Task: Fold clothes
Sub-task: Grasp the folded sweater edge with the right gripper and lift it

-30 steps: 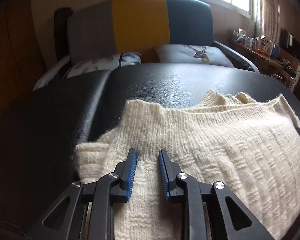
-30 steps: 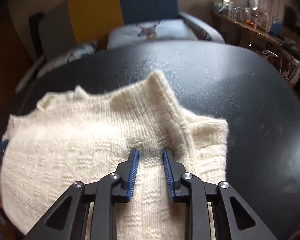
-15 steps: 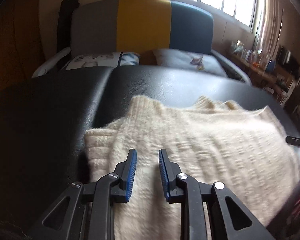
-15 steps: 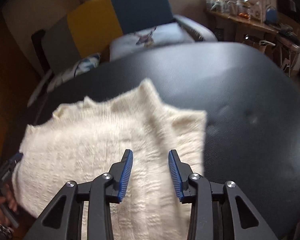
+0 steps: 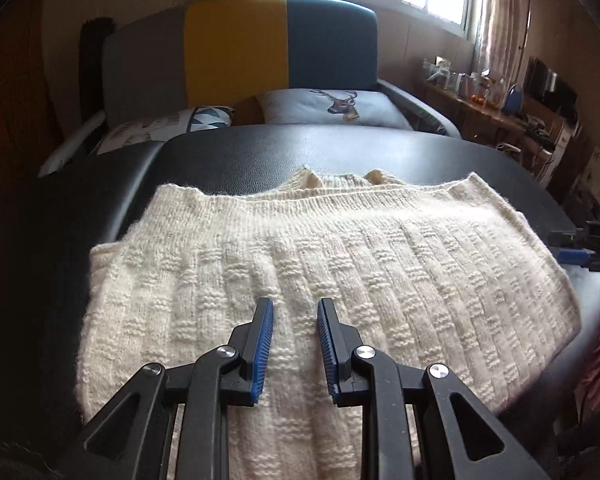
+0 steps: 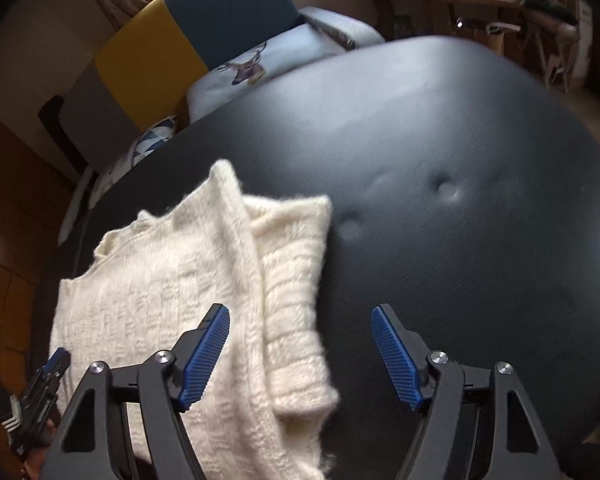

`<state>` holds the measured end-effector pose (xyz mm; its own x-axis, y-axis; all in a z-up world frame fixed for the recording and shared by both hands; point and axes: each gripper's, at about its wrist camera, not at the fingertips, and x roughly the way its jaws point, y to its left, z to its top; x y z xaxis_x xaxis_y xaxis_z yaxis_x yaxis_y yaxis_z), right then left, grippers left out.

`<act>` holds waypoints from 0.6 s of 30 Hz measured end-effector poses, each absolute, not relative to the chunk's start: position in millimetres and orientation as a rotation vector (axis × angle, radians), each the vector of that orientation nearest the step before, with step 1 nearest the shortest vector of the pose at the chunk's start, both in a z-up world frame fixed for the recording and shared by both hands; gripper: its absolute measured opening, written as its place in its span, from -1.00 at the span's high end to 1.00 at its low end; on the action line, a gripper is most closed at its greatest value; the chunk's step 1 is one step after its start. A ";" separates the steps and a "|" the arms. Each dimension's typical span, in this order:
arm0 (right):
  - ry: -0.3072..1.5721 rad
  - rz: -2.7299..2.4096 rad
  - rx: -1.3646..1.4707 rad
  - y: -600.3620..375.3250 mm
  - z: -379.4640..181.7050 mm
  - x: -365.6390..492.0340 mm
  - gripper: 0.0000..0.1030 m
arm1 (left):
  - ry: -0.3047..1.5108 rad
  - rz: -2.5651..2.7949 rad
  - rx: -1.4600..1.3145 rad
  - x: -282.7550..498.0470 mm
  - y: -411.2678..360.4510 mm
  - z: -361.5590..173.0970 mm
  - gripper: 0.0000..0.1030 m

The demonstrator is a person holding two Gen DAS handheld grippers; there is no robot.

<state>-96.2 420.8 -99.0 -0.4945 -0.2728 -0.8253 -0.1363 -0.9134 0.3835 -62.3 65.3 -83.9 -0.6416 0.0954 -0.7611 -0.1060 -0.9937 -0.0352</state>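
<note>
Left gripper (image 5: pixel 294 312) parted by a narrow gap, blue-ribbed fingers (image 5: pixel 263 344) level and pointing toward 12 o'clock, nothing pinched between them, poised over the near middle of the sweater (image 5: pixel 340 256); contact with the knit not possible to judge. Right gripper (image 6: pixel 300 320) spread wide, holding nothing, its left finger (image 6: pixel 208 350) over the knit and its right finger (image 6: pixel 396 360) over bare black upholstery (image 6: pixel 480 220). Sweater (image 6: pixel 172 304) cream-white, thick and fuzzy, worked in a basket-weave block pattern with a ribbed band along the far edge, lying folded flat on the black padded surface (image 5: pixel 300 152). From the left wrist view, a broad rectangle filling the centre, two small points of fabric peeking past the ribbed edge at 12 o'clock, a lower layer showing at the 9 o'clock corner. From the right wrist view, a ribbed sleeve (image 6: pixel 296 288) folded along the sweater's 3 o'clock edge, running toward 6 o'clock between the open fingers, a raised ridge of knit beside it. Other gripper's blue tip visible at 3 o'clock in the left view (image 5: pixel 576 256) and at 8 o'clock in the right view (image 6: pixel 52 364). Beyond, at 12 o'clock, a grey, yellow and teal sofa (image 5: pixel 236 44) with a deer-print cushion (image 5: pixel 336 106).
</note>
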 end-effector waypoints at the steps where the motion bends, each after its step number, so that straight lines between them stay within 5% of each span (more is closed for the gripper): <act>1: -0.638 -2.557 1.537 419.8 -102.7 -95.9 -0.53 | 0.005 2.756 -1.285 -63.2 64.9 -83.7 0.57; 16: -0.646 -2.454 1.508 384.7 -119.7 -99.9 -0.55 | 0.013 2.756 -1.279 -54.1 79.7 -75.0 0.57; 18: -0.603 -2.474 1.504 379.8 -119.4 -99.6 -0.27 | 0.033 2.752 -1.274 -55.3 83.9 -75.4 0.57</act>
<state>-99.6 379.8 -119.4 -0.4703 -0.3585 -0.8064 -0.0524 -0.9008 0.4310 -55.3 83.9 -75.4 -0.6423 0.0898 -0.7611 -0.1078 -0.9938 -0.0263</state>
